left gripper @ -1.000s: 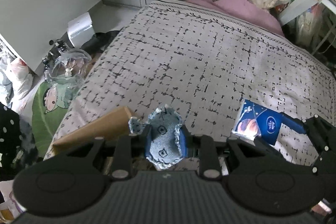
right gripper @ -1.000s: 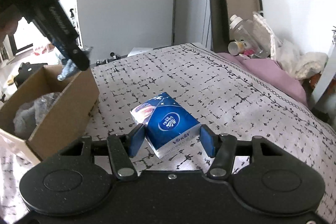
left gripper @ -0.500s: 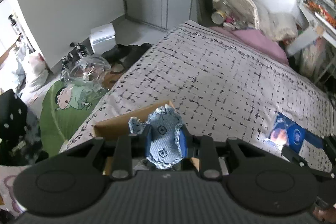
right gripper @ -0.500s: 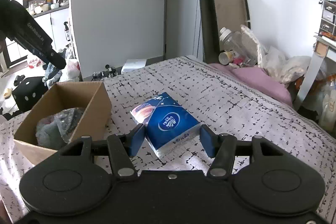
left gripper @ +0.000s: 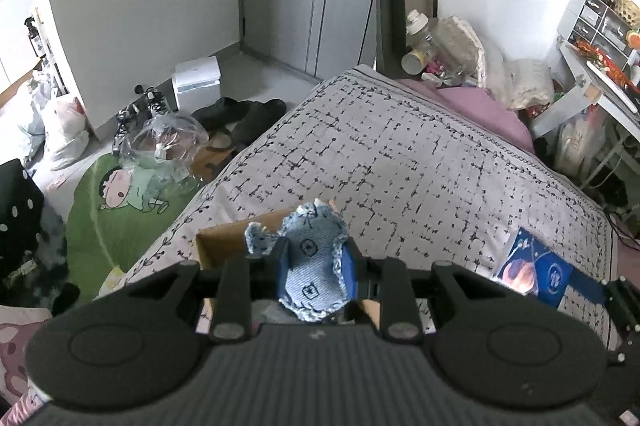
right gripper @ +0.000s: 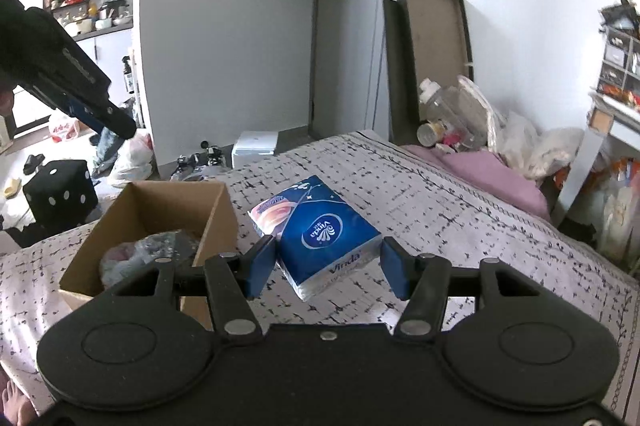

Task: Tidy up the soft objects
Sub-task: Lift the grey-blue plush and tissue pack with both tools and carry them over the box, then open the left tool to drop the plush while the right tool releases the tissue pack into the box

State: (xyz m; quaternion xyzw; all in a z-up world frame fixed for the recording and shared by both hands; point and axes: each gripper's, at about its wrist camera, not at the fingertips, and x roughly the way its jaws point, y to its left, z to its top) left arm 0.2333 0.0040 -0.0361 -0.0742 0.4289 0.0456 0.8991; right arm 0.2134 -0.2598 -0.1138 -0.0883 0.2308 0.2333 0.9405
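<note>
My left gripper (left gripper: 314, 264) is shut on a small light-blue denim pouch (left gripper: 308, 258) with frayed edges and holds it high above the open cardboard box (left gripper: 224, 238). In the right wrist view the box (right gripper: 120, 250) stands on the bed at the left with soft grey items inside. The left gripper (right gripper: 100, 118) hangs above it, the denim dangling. A blue Vinda tissue pack (right gripper: 320, 234) lies on the bed between the fingers of my open right gripper (right gripper: 328, 266). The jaws stand either side of the pack with small gaps.
The bed has a grey patterned cover (left gripper: 400, 162) and a pink pillow (right gripper: 492, 170) at its head. Bottles and bags (left gripper: 444, 42) crowd the head end. The floor at the left holds shoes (left gripper: 244, 110), a green cushion (left gripper: 120, 194), a white box (left gripper: 196, 82) and a black dice cube (right gripper: 60, 194).
My left gripper has risen with the denim pouch, so the box and bed look farther below. My right gripper has lifted slightly; the tissue pack stays between its open fingers.
</note>
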